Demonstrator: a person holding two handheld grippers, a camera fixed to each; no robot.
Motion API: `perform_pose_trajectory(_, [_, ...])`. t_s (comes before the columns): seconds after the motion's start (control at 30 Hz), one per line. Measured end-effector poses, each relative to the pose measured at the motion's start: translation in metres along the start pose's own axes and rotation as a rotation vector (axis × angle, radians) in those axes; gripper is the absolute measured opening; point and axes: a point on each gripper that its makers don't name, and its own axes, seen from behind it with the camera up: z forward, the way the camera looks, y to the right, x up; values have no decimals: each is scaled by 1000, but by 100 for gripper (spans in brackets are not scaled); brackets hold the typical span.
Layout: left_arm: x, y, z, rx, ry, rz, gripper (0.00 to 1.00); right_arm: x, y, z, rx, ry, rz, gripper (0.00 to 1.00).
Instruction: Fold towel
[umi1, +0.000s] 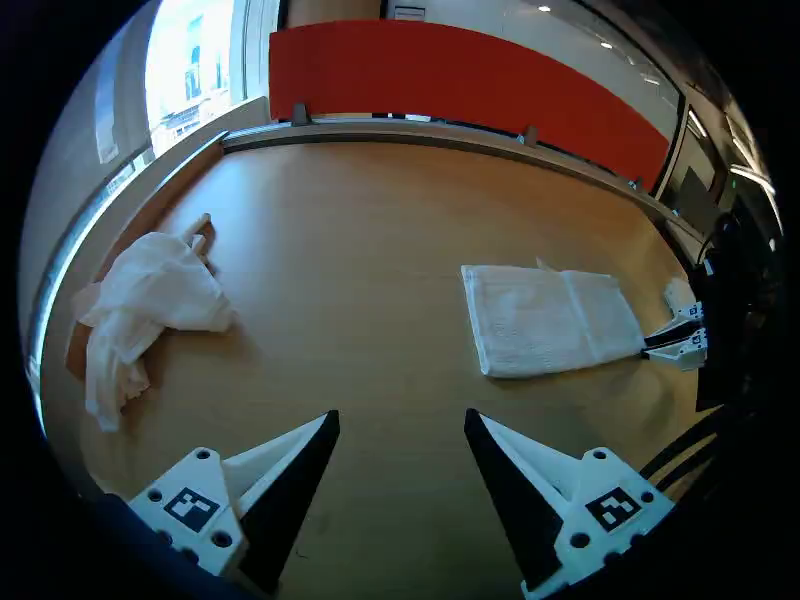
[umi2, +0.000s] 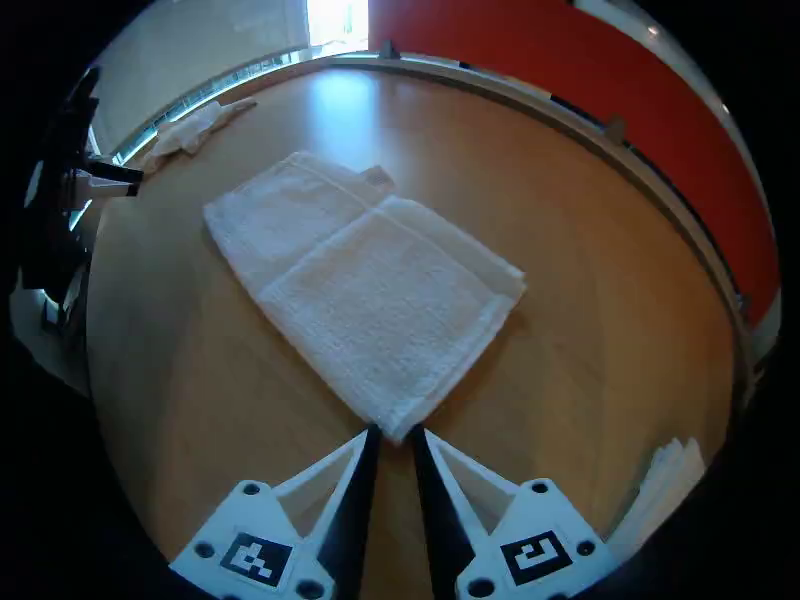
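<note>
Folding is judged well advanced: the towel is laid flat in stacked layers, white and nubby, well in from the worktop's far edge. One more fold may be left. The right gripper is narrowed at the towel's near corner, but a pinch cannot be confirmed. The left gripper is held wide.

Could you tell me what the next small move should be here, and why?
Probably bring the open left gripper over to the folded white terry towel: the right gripper sits nearly closed at one corner, while the left hovers over bare wooden table, away from it.
</note>
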Motion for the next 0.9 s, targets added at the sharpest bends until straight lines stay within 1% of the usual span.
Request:
perform_pose_trajectory(0.07, [0,0,0,-2,-1,0,93,0,-1,0,4,1,1,21])
perform_pose_trajectory(0.17, [0,0,0,-1,-1,3,93,1,-2,-2,11,5,-1,9])
perform_pose_trajectory(0.23, [0,-1,1,-1,-2,3,93,1,-3,-2,10,8,-8,6])
perform_pose_trajectory(0.57, [0,-1,1,-4,-3,2,93,12,-3,-9,-4,27,-41,4])
perform_pose_trajectory(0.9, [1,-1,-1,-6,8,-11,93,49,-1,-23,-21,74,-88,4])
